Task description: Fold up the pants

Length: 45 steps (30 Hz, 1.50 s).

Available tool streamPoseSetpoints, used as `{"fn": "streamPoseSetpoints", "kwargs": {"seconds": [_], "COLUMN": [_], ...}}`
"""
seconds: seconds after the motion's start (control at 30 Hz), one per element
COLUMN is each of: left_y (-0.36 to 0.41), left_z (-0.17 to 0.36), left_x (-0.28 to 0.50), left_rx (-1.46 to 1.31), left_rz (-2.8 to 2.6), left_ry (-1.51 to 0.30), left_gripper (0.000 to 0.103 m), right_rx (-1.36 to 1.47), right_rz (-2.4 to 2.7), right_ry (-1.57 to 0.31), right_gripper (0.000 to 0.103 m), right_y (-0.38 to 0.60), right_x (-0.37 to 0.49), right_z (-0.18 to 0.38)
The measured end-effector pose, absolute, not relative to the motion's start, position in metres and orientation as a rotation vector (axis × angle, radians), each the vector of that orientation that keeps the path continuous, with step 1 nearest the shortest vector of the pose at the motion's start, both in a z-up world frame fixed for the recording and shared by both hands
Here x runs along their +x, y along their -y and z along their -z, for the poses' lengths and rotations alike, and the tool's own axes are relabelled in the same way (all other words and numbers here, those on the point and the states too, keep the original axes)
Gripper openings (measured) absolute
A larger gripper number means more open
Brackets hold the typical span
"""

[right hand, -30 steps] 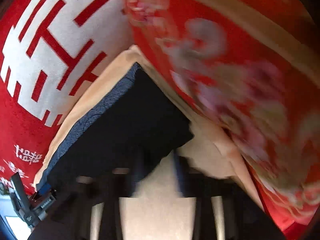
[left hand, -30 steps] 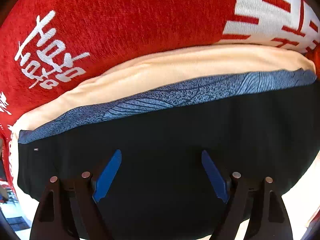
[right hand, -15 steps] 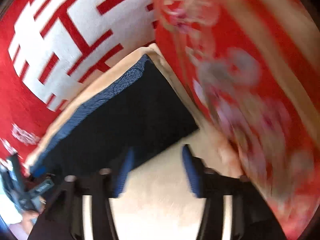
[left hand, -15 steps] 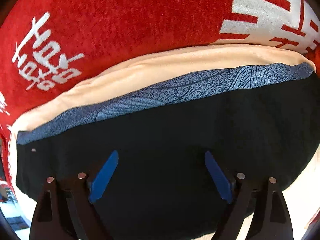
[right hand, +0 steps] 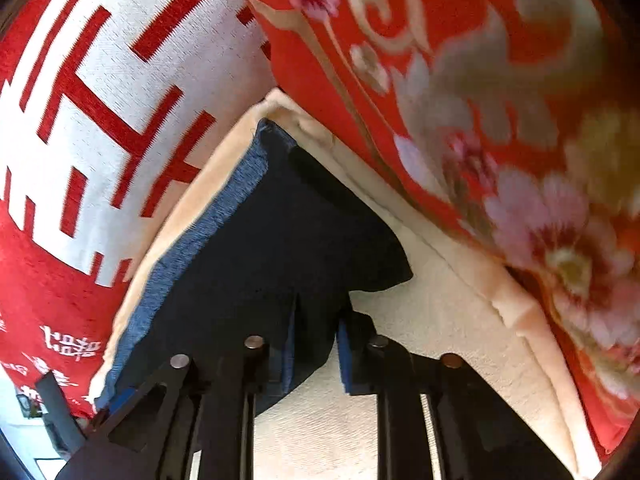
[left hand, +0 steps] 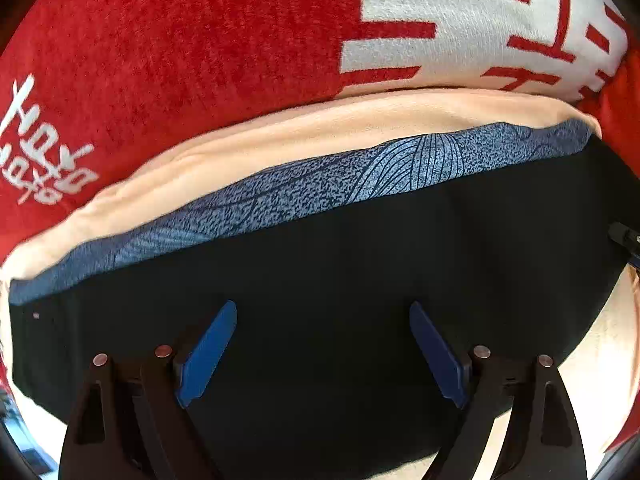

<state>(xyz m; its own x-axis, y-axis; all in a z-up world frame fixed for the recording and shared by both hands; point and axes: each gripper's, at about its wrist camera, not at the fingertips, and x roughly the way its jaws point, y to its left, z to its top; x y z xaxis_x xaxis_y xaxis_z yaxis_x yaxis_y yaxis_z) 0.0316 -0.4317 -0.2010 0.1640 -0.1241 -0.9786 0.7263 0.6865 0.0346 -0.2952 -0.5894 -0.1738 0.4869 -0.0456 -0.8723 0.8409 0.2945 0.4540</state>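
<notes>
- The left gripper [left hand: 322, 350] hangs over the black pants [left hand: 340, 300], its blue fingers [left hand: 206, 354] spread wide apart with only cloth showing between them.
- The right gripper [right hand: 316, 350] has its fingers close together, pinching the near edge of the pants [right hand: 280, 240].
- The pants lie on a cream blanket [left hand: 280, 140].
- Beyond sit a red and white pillow [left hand: 200, 48] and a red flowered quilt [right hand: 500, 100].

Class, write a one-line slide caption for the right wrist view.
Right gripper pinches the near edge of dark pants lying on a cream blanket, with red patterned bedding behind.
</notes>
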Motion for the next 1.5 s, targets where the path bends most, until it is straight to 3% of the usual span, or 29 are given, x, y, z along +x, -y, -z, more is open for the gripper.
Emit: {"fn": "streamPoseSetpoints", "kwargs": {"seconds": [0.17, 0.27, 0.33, 0.37, 0.43, 0.47, 0.77, 1.03, 1.27, 1.5], "left_y": [0.419, 0.415, 0.416, 0.413, 0.408, 0.408, 0.354, 0.216, 0.122, 0.105], "left_z": [0.196, 0.200, 0.200, 0.201, 0.203, 0.202, 0.160, 0.136, 0.158, 0.214], "left_x": [0.020, 0.010, 0.011, 0.014, 0.011, 0.011, 0.019, 0.089, 0.164, 0.198], "left_rx": [0.605, 0.596, 0.585, 0.567, 0.542, 0.550, 0.575, 0.559, 0.575, 0.601], "left_rz": [0.694, 0.687, 0.670, 0.665, 0.666, 0.664, 0.636, 0.481, 0.376, 0.405], "left_ry": [-1.291, -1.270, -1.264, -1.278, -1.295, -1.296, -1.269, -1.207, -1.205, -1.230], "left_gripper": [0.089, 0.090, 0.097, 0.097, 0.097, 0.097, 0.097, 0.097, 0.097, 0.097], "right_rx": [1.004, 0.966, 0.925, 0.914, 0.918, 0.926, 0.959, 1.094, 1.321, 1.374], "right_rz": [0.645, 0.659, 0.652, 0.653, 0.678, 0.697, 0.582, 0.188, -0.086, -0.057], "right_ry": [-0.887, -0.969, -1.039, -1.025, -1.048, -1.067, -1.106, -1.055, -1.022, -0.991], "right_gripper": [0.013, 0.015, 0.020, 0.024, 0.048, 0.050, 0.050, 0.050, 0.050, 0.050], "right_y": [0.577, 0.574, 0.574, 0.573, 0.569, 0.568, 0.512, 0.399, 0.268, 0.240], "right_x": [-0.312, -0.316, -0.311, -0.311, -0.312, -0.317, -0.328, -0.242, -0.151, -0.119], "right_z": [0.139, 0.154, 0.174, 0.172, 0.167, 0.164, 0.134, 0.139, 0.180, 0.208]}}
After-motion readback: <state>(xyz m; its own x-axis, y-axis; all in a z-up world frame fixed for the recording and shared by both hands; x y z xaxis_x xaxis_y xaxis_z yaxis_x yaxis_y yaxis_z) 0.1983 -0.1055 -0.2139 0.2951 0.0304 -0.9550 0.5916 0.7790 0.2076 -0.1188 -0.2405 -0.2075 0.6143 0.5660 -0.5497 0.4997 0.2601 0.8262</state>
